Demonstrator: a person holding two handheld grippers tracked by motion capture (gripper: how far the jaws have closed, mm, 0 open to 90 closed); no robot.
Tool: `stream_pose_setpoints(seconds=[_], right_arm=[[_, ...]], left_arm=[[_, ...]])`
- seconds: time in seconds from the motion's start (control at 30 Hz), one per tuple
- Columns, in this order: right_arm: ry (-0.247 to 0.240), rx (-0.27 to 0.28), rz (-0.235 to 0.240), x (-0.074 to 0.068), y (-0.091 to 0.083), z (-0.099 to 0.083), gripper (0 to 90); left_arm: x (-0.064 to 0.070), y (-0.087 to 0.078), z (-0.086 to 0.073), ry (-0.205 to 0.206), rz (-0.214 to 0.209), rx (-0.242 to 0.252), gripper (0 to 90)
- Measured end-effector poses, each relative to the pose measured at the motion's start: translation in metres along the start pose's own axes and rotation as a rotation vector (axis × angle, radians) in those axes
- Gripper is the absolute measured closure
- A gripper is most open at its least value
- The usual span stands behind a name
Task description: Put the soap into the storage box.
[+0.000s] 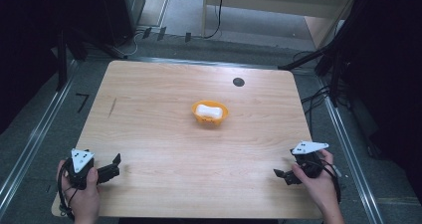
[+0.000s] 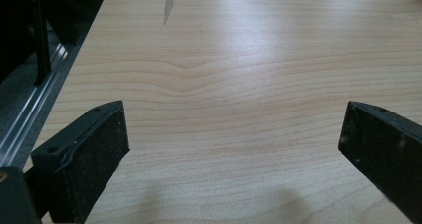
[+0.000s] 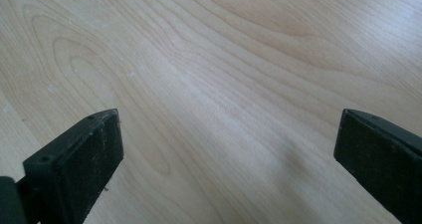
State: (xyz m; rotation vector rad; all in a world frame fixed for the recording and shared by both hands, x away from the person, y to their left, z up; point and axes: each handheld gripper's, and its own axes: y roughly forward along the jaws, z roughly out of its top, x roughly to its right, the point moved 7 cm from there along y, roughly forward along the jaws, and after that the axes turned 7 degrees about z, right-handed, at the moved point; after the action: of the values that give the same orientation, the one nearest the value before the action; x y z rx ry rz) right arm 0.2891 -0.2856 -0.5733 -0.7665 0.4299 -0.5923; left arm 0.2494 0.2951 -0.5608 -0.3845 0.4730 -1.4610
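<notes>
- At the near left corner of the tabletop (image 1: 164, 149) we see the left claw (image 1: 113, 167), held in a hand (image 1: 82, 194), its jaws spread wide and grasping nothing.
- In the left claw view its jaws stand far apart over bare wood, with the tabletop's edge and a metal rail (image 2: 30, 119) off to the left.
- At the near right edge sits the right claw (image 1: 282, 175), held in the other hand (image 1: 318, 184), jaws likewise released and empty.
- In the right claw view we see pale wood grain between its parted jaws.
- Well ahead of both claws, about midway between them, an orange bowl (image 1: 210, 112) rests on the tabletop with a white object (image 1: 208, 110) inside.
- Beyond the bowl, a dark round spot (image 1: 238, 81) marks the far side.
</notes>
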Motion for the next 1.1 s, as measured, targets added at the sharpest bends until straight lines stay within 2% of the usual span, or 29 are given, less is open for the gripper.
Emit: stream_pose_setpoints(seconds=[0.37, 0.73, 0.9, 1.1], right_arm=[[0.038, 0.027, -0.028, 0.001, -0.014, -0.025, 0.0], [0.097, 0.095, -0.064, 0.005, -0.032, -0.054, 0.0], [0.124, 0.12, -0.065, 0.006, -0.037, -0.063, 0.0], [0.17, 0.218, -0.053, 0.005, -0.044, -0.07, 0.0]], left_arm=[[0.0, 0.0, 0.0, 0.003, 0.0, 0.003, 0.0], [0.001, 0.0, 0.0, 0.012, 0.004, 0.003, 0.0], [0.001, 0.0, 0.0, 0.013, 0.004, 0.002, 0.0], [0.002, 0.0, 0.0, 0.017, 0.003, 0.002, 0.0]])
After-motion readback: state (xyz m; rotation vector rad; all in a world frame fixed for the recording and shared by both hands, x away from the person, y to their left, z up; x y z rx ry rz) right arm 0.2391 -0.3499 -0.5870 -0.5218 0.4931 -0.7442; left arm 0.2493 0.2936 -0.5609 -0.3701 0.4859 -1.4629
